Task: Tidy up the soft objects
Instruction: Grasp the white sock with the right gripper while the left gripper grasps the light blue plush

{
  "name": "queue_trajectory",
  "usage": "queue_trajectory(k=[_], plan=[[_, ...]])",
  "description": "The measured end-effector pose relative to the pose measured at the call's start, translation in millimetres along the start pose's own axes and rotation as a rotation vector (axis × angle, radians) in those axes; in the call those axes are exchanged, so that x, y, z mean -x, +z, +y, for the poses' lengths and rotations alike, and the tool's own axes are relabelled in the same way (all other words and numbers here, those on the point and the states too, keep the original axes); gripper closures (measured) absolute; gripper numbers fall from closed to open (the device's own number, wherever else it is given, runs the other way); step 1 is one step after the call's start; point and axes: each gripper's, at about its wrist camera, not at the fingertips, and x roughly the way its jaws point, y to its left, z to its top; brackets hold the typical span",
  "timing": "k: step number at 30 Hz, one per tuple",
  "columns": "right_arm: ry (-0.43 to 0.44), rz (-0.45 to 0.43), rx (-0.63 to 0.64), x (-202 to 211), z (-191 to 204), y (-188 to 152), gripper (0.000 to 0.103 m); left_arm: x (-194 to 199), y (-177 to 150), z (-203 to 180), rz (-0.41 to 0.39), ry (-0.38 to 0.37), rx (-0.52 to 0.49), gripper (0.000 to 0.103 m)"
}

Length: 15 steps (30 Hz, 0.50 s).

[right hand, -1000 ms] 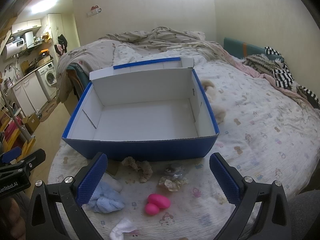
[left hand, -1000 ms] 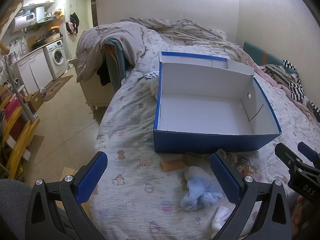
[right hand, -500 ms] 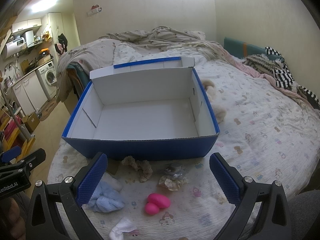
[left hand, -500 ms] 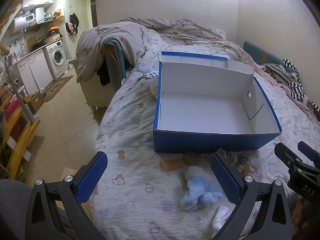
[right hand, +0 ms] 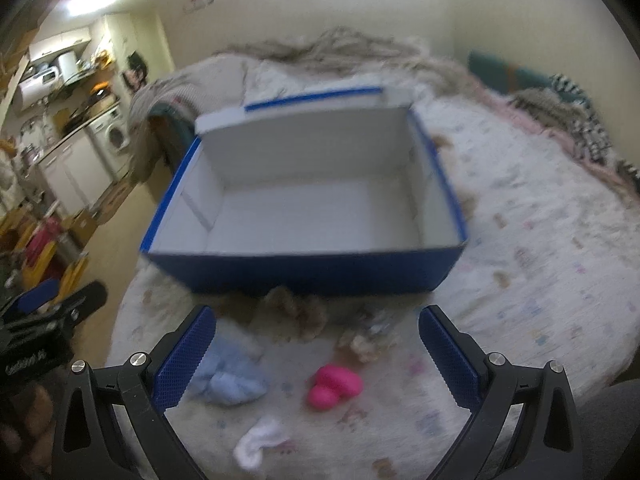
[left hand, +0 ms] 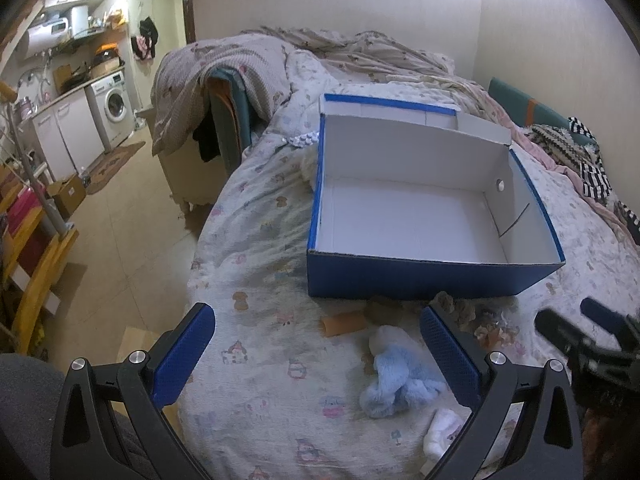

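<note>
An open blue box with a white inside (left hand: 416,276) (right hand: 320,276) sits empty on the bed. In front of it lie a light blue fluffy cloth (left hand: 396,380) (right hand: 228,376), a small white sock (left hand: 440,430) (right hand: 260,440), a pink soft toy (right hand: 334,386), a brown fuzzy piece (right hand: 296,312), a crumpled beige piece (right hand: 366,338) and an orange roll (left hand: 344,324). My left gripper (left hand: 320,356) is open and empty above the blue cloth. My right gripper (right hand: 316,360) is open and empty above the pink toy; it also shows in the left wrist view (left hand: 592,340).
The bed has a patterned sheet (left hand: 256,240) and rumpled blankets (left hand: 360,52) at the far end. A striped cloth (left hand: 580,156) lies at the right. The floor, a washing machine (left hand: 114,104) and a yellow rack (left hand: 36,276) are to the left.
The right gripper has moved forward and down toward the soft things; its view is now blurred. The left gripper has barely moved.
</note>
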Motion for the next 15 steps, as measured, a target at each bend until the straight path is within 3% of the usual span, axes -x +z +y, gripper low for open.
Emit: queue_trajectory(k=[5, 7, 10, 12, 15], plan=[[0.121, 0.166, 0.014, -23, 7, -10, 0.000, -9, -2, 6, 0.049, 0.019, 0.020, 0.001], [0.170, 0.254, 0.027, -35, 10, -18, 0.009, -12, -4, 9, 0.067, 0.040, 0.020, 0.001], [0.229, 0.425, 0.053, -56, 20, -38, 0.014, -19, -5, 15, 0.101, 0.065, 0.031, 0.001], [0.223, 0.526, 0.083, -70, 28, -52, 0.014, -23, -6, 19, 0.127, 0.082, 0.044, 0.001], [0.193, 0.602, 0.176, -80, 46, -70, 0.015, -30, -7, 25, 0.167, 0.089, 0.068, 0.001]])
